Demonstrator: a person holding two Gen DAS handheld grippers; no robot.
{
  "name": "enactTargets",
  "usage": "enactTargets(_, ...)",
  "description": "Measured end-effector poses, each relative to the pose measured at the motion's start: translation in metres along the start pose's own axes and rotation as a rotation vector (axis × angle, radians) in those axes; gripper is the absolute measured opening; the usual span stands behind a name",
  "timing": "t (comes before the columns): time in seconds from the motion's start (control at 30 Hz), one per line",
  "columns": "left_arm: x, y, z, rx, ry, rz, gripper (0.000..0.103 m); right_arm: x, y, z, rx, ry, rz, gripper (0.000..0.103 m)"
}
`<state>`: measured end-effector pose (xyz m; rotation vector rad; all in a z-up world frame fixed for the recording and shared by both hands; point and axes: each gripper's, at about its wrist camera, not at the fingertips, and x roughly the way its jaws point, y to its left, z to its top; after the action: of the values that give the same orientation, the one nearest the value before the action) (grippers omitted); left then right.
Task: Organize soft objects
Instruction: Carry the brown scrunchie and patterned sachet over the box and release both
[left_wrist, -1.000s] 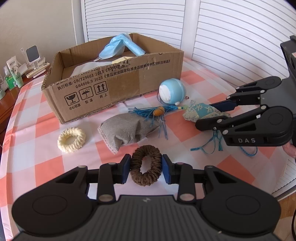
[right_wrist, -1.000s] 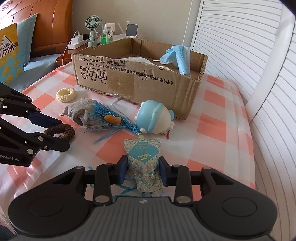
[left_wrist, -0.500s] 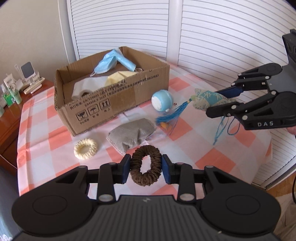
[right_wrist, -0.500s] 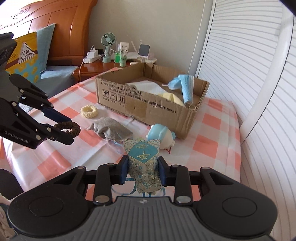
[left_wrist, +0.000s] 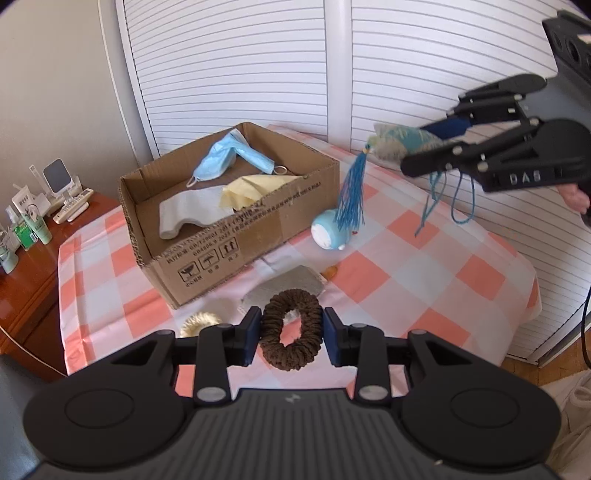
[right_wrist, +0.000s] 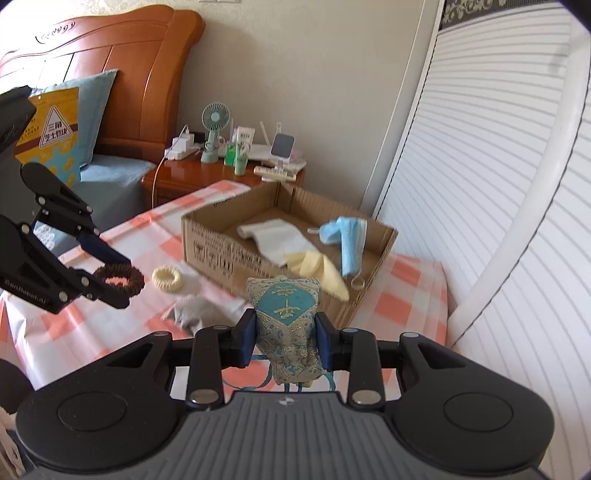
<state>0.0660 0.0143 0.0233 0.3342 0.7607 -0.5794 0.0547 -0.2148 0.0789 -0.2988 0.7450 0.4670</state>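
Soft objects: brown scrunchie (left_wrist: 290, 329) pinched in left gripper (left_wrist: 291, 336), held up over table; embroidered sachet (right_wrist: 286, 325) pinched in right gripper (right_wrist: 285, 339), also up in the air; rest on table or in box
Left gripper: jaws partly closed, pads pressing both sides of the scrunchie ring; nothing else in it
Right gripper: jaws partly closed on the sachet body; blue tassel (left_wrist: 352, 192) and thin blue cords hang free below it
Cardboard box (left_wrist: 255, 229): open top, on pink-white check tablecloth (left_wrist: 424, 266); holds blue face mask (left_wrist: 231, 157) draped at far wall, white folded cloth (left_wrist: 188, 216), pale yellow cloth (left_wrist: 255, 188) leaning on near wall; printed text + handling marks on the side
On table outside box: cream scrunchie (right_wrist: 167, 278) near box corner; grey pouch (right_wrist: 195, 314) beside it; round blue-white plush toy (left_wrist: 328, 229) just beside box; small orange bit (left_wrist: 330, 271) near pouch
Left view only: plush toy, tassel hanging full length in front of the toy, slatted white doors behind table, part of a hand behind right gripper at frame edge
Right view only: wooden headboard (right_wrist: 110, 74), blue pillow, yellow bag w/ triangle sign, small green fan (right_wrist: 213, 125) on nightstand; sachet's teal diamond pattern seen head-on; plush toy hidden behind the sachet
Both views: nightstand w/ bottles, phone stand, remote; seen from opposite sides of the box
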Motion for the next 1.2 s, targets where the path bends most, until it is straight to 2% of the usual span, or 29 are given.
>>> enactTargets(0.3,-0.005,0.028,0.013,-0.008,-0.03,0.048,0.034,0.021,-0.018,0.062,-0.059,-0.075,-0.015,0.038)
enactTargets(0.6,0.004,0.051,0.02,-0.036,-0.017,0.095,0.034,0.088,-0.036,0.118,-0.052,-0.064,0.027,0.039)
enactTargets(0.63,0.005,0.053,0.021,-0.039,-0.015,0.098,0.034,0.096,-0.037,0.121,-0.043,-0.058,0.037,0.044)
enactTargets(0.7,0.007,0.057,0.024,-0.043,-0.013,0.102,0.034,0.112,-0.038,0.125,-0.027,-0.04,0.051,0.064)
enactTargets(0.73,0.008,0.059,0.025,-0.045,-0.014,0.102,0.034,0.119,-0.037,0.124,-0.02,-0.031,0.053,0.081)
enactTargets(0.77,0.009,0.061,0.027,-0.046,-0.014,0.104,0.034,0.123,-0.036,0.122,-0.018,-0.026,0.053,0.091)
enactTargets(0.83,0.01,0.064,0.032,-0.042,-0.018,0.112,0.034,0.128,-0.032,0.115,-0.017,-0.037,0.032,0.096)
enactTargets(0.9,0.011,0.066,0.039,-0.033,-0.025,0.117,0.034,0.128,-0.032,0.107,0.002,-0.033,0.03,0.096)
enactTargets(1.07,0.016,0.072,0.063,-0.026,-0.044,0.115,0.034,0.12,-0.042,0.09,0.121,0.004,0.037,0.103)
enactTargets(1.2,0.03,0.076,0.088,-0.014,-0.043,0.13,0.034,0.107,-0.04,0.074,0.182,0.017,0.041,0.103)
